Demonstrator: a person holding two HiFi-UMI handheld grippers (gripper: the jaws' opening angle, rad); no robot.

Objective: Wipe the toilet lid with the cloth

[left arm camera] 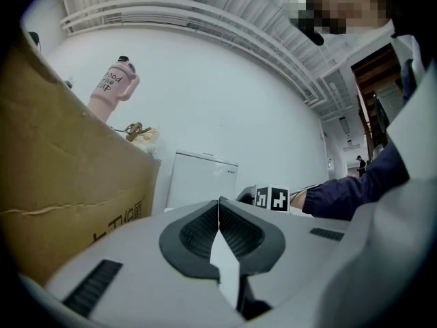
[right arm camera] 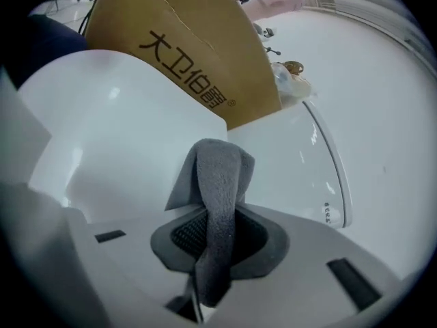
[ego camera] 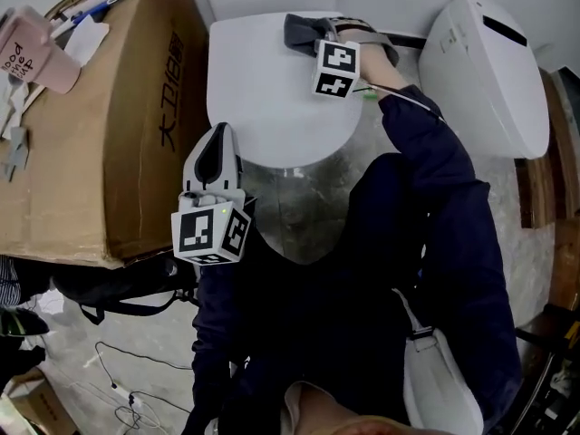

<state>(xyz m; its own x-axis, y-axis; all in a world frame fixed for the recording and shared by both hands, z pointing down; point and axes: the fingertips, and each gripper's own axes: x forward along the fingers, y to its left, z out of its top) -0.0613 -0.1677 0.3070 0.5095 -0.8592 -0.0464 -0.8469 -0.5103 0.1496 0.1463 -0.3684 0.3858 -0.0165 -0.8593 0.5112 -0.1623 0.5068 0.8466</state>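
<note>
The right claw [right arm camera: 213,234] is clenched on a grey fleecy cloth [right arm camera: 220,173] at the far end of the white oval toilet lid [ego camera: 263,98], whose long axis runs back toward the person. The left claw [left arm camera: 218,227], pressed shut and empty, hangs by the near rim. Cloth-to-lid contact is unclear

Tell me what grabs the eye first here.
The white toilet lid fills the head view's upper middle, with a grey cloth pinched in the right gripper at its far edge. A big cardboard box stands left of the toilet. The left gripper hangs shut and empty by the lid's near edge.
</note>
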